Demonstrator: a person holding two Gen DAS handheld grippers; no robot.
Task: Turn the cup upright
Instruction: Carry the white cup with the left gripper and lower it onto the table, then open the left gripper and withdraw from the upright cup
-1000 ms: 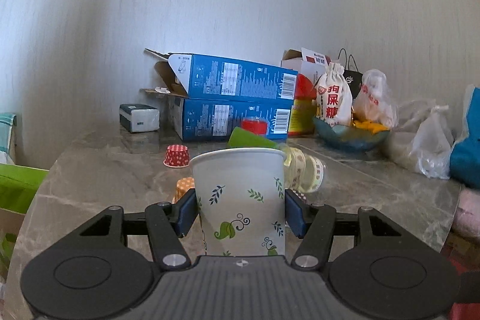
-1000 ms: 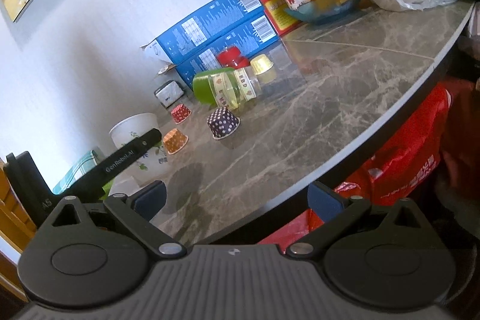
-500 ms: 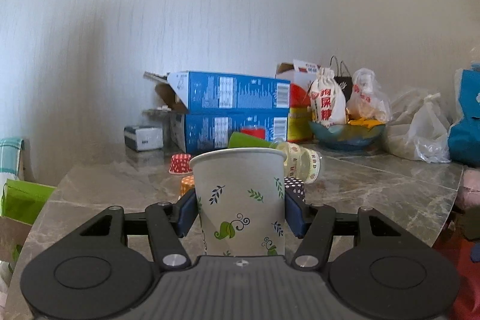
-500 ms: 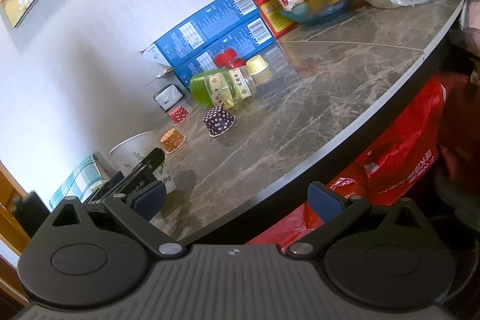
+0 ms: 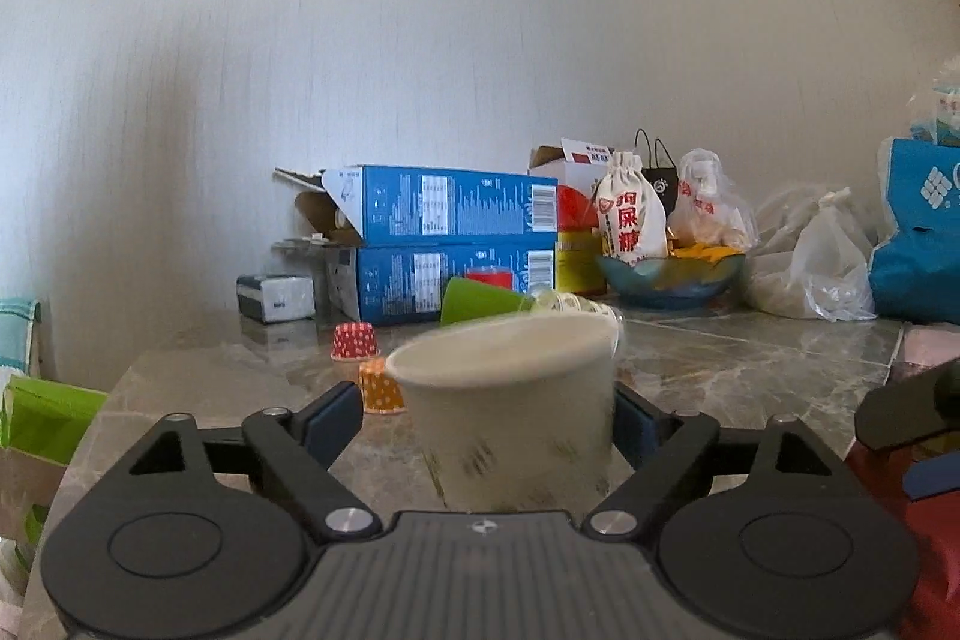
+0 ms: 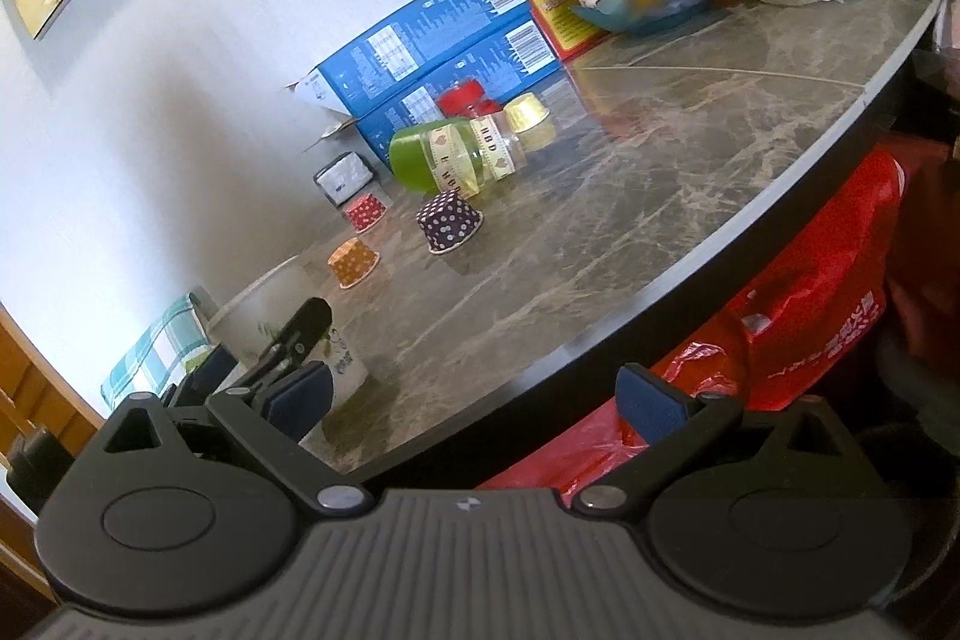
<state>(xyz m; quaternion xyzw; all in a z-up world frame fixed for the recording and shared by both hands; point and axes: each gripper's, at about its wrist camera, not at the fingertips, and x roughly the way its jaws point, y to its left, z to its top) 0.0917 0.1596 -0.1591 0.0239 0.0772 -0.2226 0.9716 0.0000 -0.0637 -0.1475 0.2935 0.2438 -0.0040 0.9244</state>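
Paper cup (image 5: 510, 412): blurred white, mouth up, sitting near the marble tabletop (image 5: 720, 370) edge.
Left gripper (image 5: 489, 415): spreading wide; a gap is showing at its left pad (image 5: 336, 418), the right pad sitting against the cup.
Right gripper (image 6: 477, 397): hanging wide apart and empty off the tabletop edge.
Orange cupcake liner (image 5: 379, 391): standing just behind the cup.

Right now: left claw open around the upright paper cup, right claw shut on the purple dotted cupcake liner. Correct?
One part is wrong. The right claw is open and holds nothing; the purple dotted cupcake liner sits apart on the marble table, as the right wrist view shows. The rest holds: the left claw is open around the upright paper cup.
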